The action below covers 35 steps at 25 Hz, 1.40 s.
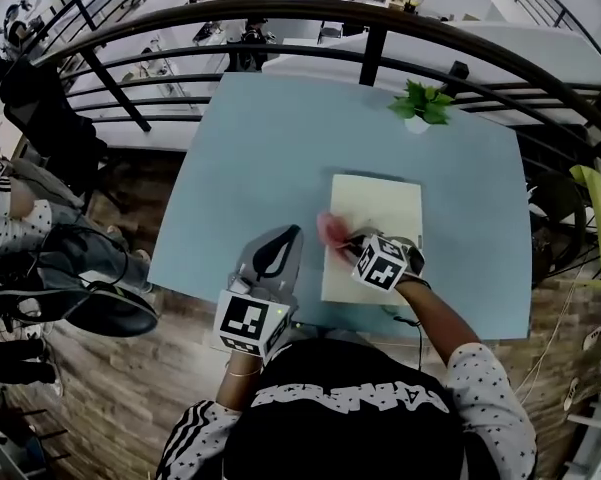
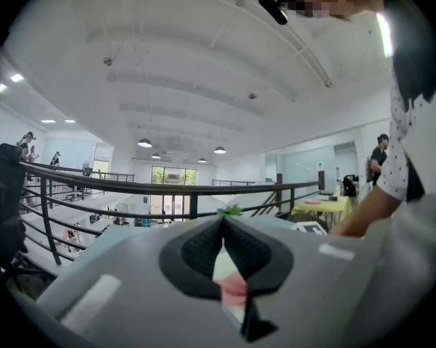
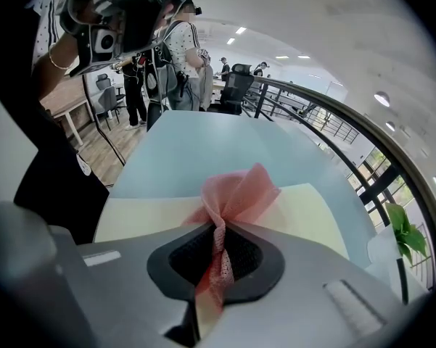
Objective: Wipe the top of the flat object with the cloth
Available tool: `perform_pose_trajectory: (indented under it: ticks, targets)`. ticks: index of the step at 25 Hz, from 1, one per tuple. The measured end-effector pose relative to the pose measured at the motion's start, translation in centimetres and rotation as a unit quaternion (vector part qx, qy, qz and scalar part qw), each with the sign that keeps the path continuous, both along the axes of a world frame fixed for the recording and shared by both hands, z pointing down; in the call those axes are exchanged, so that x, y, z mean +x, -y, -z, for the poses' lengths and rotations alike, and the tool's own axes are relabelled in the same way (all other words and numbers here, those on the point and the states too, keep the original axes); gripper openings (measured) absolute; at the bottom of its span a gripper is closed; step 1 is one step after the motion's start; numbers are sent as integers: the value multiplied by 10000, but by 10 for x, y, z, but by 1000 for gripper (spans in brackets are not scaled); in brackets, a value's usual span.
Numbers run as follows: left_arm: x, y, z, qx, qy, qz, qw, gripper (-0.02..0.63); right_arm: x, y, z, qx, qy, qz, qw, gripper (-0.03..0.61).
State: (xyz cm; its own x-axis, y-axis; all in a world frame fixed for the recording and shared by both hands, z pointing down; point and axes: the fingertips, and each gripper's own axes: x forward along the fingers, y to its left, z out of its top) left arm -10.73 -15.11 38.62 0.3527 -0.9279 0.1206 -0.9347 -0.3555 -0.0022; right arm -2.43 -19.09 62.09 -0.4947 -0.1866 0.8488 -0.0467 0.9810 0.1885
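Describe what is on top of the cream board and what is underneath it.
Over the left edge of the cream board is the pink cloth, clamped in the right gripper. The board lies on the blue table; anything beneath it is covered.

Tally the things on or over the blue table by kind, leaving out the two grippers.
flat cream board: 1
pink cloth: 1
potted plant: 1
Total: 3
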Motion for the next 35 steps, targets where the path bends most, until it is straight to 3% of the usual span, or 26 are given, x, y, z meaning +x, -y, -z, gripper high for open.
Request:
perform_pose_trajectory:
  ticks: [35]
  targets:
    - [24,13,-11,-57,-139,-438,9989,0,9,-91,-1,-563,-60,470,9973,17]
